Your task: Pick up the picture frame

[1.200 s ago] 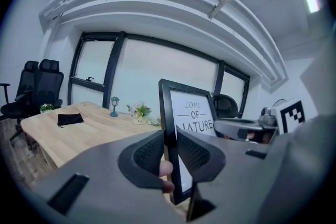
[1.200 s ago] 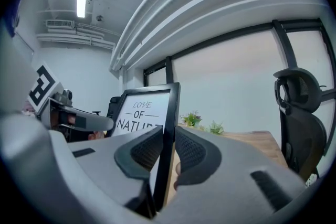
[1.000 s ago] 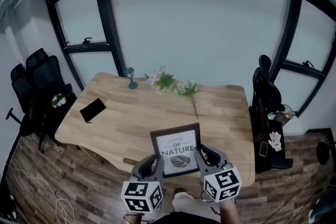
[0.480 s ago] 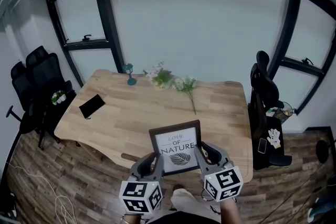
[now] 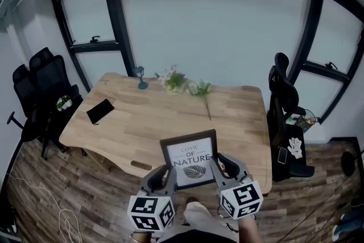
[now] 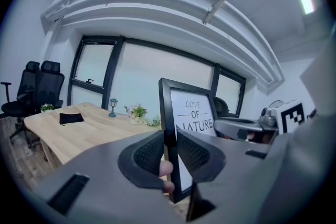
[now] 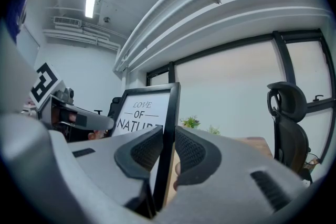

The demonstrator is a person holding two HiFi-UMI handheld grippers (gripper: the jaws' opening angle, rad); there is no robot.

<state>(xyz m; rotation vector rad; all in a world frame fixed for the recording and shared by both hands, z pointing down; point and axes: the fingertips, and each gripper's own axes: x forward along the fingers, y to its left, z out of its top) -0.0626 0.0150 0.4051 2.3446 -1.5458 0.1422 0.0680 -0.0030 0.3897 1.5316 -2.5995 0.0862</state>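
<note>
The black picture frame (image 5: 190, 159) with a white "LOVE OF NATURE" print hangs upright in front of the near edge of the wooden table (image 5: 142, 122). My left gripper (image 5: 169, 174) is shut on its left side bar. My right gripper (image 5: 215, 168) is shut on its right side bar. In the left gripper view the frame (image 6: 191, 113) stands edge-on between the ribbed pads (image 6: 148, 152), which press on it. The right gripper view shows the frame (image 7: 143, 109) likewise pinched between the pads (image 7: 190, 149).
On the table lie a black pouch (image 5: 99, 111), a small teal lamp figure (image 5: 140, 77) and a spray of flowers (image 5: 185, 85). Black office chairs stand at the left (image 5: 40, 85) and right (image 5: 283, 99). Windows run behind the table; cables lie on the wood floor.
Both grippers and the frame have drawn back from the table, towards me. The frame now hangs past the table's near edge. Both grips are unchanged.
</note>
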